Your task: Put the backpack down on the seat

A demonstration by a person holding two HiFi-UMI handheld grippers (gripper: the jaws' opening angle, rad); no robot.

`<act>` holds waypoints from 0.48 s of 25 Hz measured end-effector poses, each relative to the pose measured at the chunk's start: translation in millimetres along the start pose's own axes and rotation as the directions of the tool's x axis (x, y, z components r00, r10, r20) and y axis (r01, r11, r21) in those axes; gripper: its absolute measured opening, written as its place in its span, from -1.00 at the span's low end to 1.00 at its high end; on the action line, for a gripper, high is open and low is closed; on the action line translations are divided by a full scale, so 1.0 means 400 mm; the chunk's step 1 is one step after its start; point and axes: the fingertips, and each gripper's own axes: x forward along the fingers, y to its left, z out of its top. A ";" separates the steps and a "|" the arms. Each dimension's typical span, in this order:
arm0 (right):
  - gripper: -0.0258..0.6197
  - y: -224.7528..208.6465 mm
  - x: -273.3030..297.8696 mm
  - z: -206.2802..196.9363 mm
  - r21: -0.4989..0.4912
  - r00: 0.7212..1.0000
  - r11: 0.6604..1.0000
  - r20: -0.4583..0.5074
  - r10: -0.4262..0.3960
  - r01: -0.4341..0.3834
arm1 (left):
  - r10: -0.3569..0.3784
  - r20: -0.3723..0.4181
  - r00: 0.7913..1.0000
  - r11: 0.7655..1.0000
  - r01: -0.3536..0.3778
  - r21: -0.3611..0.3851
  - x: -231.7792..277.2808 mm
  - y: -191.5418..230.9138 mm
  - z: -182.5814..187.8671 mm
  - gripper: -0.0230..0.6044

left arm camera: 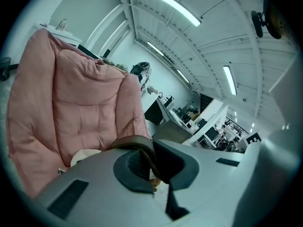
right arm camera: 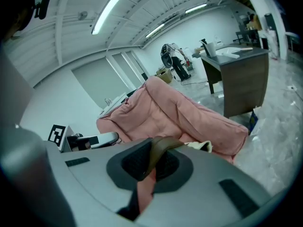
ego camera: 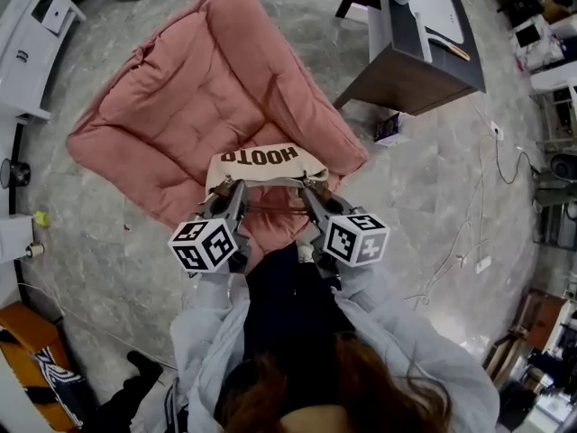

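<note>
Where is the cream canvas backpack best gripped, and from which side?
Grip the brown straps at the top of the cream canvas backpack, coming from above, on the person's side. They are thin bands that jaws can close on, while the body is wide and soft; the left gripper and right gripper are each shut on one.
</note>
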 end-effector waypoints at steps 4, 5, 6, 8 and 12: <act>-0.89 0.009 -0.017 -0.026 0.029 1.000 1.000 0.011 0.003 -0.003 | 0.021 -0.029 0.999 1.000 -0.021 -0.008 -0.027 0.001 -0.027 -0.88; -0.89 0.014 -0.022 -0.038 0.027 1.000 1.000 0.008 0.008 -0.008 | 0.026 -0.035 0.999 1.000 -0.026 -0.005 -0.040 0.002 -0.038 -0.88; -0.89 0.019 -0.029 -0.054 0.025 1.000 1.000 0.004 0.014 -0.014 | 0.033 -0.042 0.999 0.999 -0.033 0.000 -0.055 0.003 -0.052 -0.88; -0.89 0.024 -0.048 -0.091 0.028 1.000 0.999 -0.006 0.024 -0.024 | 0.050 -0.055 0.997 0.999 -0.049 0.010 -0.084 0.000 -0.086 -0.88; -0.89 0.023 -0.094 -0.194 0.057 0.998 0.998 -0.043 0.041 -0.039 | 0.088 -0.079 0.993 0.996 -0.088 0.007 -0.144 -0.007 -0.168 -0.88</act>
